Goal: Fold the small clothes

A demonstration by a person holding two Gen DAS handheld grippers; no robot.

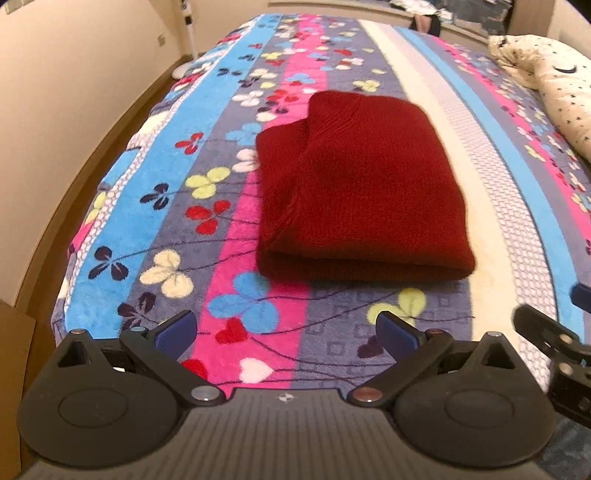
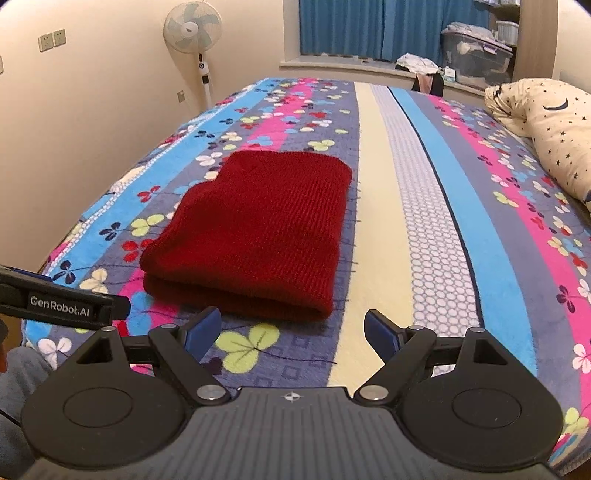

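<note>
A dark red knitted garment (image 1: 362,184) lies folded into a thick rectangle on the striped flowered blanket (image 1: 236,236), its folded edge nearest me. In the right wrist view the same red garment (image 2: 258,229) rests left of the cream stripe. My left gripper (image 1: 286,330) hovers just short of the garment's near edge, open, with nothing between its blue pads. My right gripper (image 2: 291,330) is also open and empty, just short of the garment's near right corner. Each gripper shows at the edge of the other's view.
The blanket (image 2: 443,221) covers a bed. A star-patterned pillow (image 2: 554,136) lies at the far right. A standing fan (image 2: 194,33) is by the left wall. Beyond the bed, a window ledge holds a storage bin (image 2: 476,51) and clutter. The bed's left edge drops to the floor (image 1: 162,85).
</note>
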